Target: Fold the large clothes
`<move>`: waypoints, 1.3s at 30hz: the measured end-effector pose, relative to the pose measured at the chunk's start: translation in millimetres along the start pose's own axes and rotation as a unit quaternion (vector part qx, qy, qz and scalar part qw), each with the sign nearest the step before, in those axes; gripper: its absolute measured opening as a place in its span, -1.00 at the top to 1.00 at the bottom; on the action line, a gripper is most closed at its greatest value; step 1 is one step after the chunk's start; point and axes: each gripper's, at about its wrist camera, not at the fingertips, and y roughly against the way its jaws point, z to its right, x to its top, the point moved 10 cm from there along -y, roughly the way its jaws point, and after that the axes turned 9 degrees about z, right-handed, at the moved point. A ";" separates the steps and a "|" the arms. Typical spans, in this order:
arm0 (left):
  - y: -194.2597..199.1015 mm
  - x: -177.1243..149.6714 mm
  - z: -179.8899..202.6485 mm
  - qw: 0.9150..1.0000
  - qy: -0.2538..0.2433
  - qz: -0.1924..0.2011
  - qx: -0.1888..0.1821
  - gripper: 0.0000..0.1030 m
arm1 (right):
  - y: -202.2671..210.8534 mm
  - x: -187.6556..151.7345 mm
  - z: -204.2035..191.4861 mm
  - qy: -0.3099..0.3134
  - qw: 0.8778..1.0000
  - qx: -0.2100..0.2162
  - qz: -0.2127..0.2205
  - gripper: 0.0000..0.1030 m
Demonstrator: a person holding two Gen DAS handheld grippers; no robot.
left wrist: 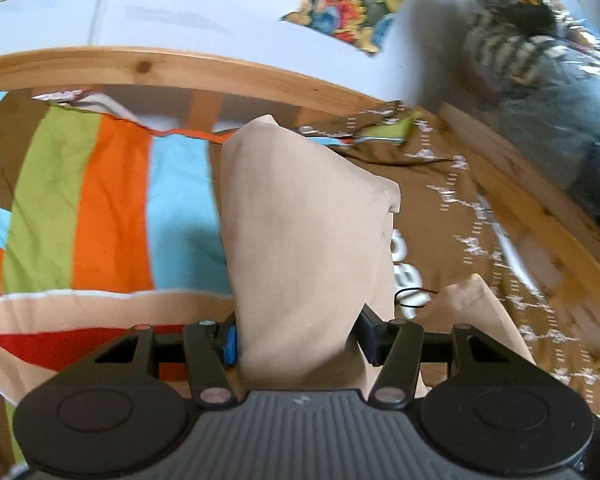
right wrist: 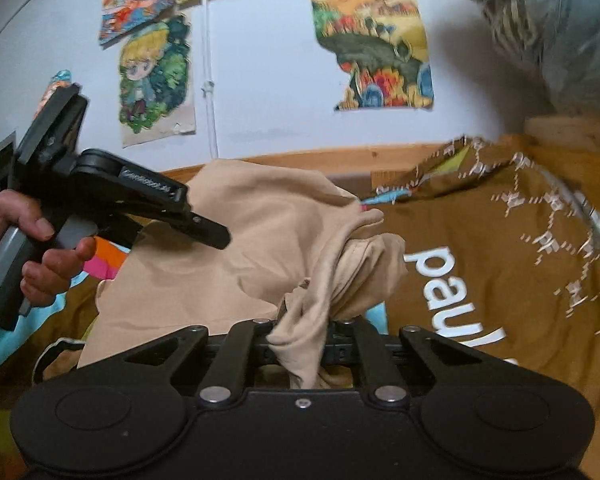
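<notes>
The large beige cotton garment is lifted off the bed, hanging over the brown bedspread with white lettering, and both grippers have it. The left gripper has its jaws set around a broad fold of the cloth, which fills the gap between them and rises ahead in a tall panel; the jaws look pressed onto it, though the fabric hides the contact. The right gripper has its jaws drawn narrow on a bunched, twisted edge of the same garment. My reading is that 2 separate holds are kept so the cloth can be spread and laid over itself for a fold, which does not look finished yet.

The left wrist view alone shows the striped cover in green, orange and blue to the left of the garment, the wooden bed rail behind it, and a free beige corner drooping to the right of the held fold. The right wrist view alone shows the person's hand gripping the handle of the left gripper, left of the garment, and the torn cartoon posters on the pale wall above the bed.
</notes>
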 end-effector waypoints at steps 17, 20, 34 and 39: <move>-25.0 -43.2 -42.7 0.992 0.047 -0.027 0.111 -0.62 | 8.7 -56.6 49.8 -0.072 0.993 -0.061 -0.075 0.09; -15.5 -44.7 -39.9 0.991 0.056 -0.030 0.122 -0.71 | 12.2 -52.5 50.8 -0.075 0.992 -0.065 -0.072 -0.02; 71.4 -24.3 4.1 0.991 0.027 0.023 0.126 -0.98 | 58.0 7.5 34.1 -0.068 0.996 -0.063 0.000 -0.56; 111.1 -18.3 21.1 0.991 0.010 0.050 0.128 -0.98 | 79.7 29.1 22.8 -0.059 0.996 -0.058 0.025 -0.71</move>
